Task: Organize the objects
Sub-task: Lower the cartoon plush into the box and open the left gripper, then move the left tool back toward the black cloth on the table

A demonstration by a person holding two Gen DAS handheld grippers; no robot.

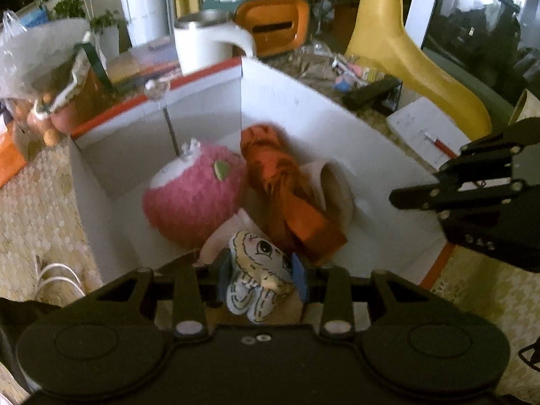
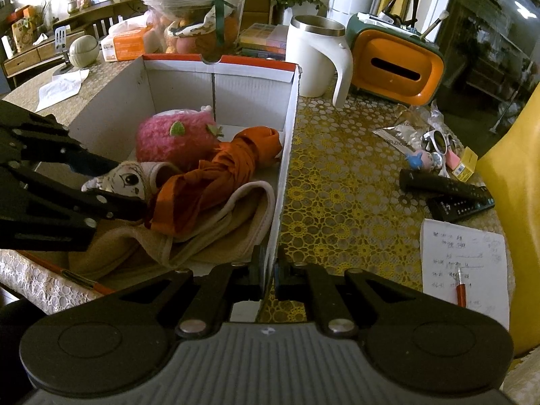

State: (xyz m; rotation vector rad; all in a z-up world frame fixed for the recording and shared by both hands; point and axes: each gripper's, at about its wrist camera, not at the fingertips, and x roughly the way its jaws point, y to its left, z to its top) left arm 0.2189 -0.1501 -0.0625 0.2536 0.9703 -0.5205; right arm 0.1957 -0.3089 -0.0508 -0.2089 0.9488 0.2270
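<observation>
A white cardboard box (image 1: 303, 101) (image 2: 290, 128) with an orange rim holds a pink fuzzy ball toy (image 1: 195, 192) (image 2: 172, 135), a folded orange umbrella (image 1: 280, 182) (image 2: 219, 175) and beige cloth (image 2: 216, 236). My left gripper (image 1: 261, 271) (image 2: 135, 199) is shut on a small cartoon-face doll (image 1: 260, 270) (image 2: 125, 179) and holds it over the box's near end. My right gripper (image 2: 269, 270) (image 1: 398, 197) is shut on the box's right side wall near its front corner.
On the yellow lace tablecloth (image 2: 337, 185) right of the box lie two black remotes (image 2: 445, 190), a notepad with a red pen (image 2: 465, 263), sunglasses and small trinkets. Behind the box stand a white mug (image 2: 314, 57), an orange tissue holder (image 2: 395, 64), books and bagged fruit.
</observation>
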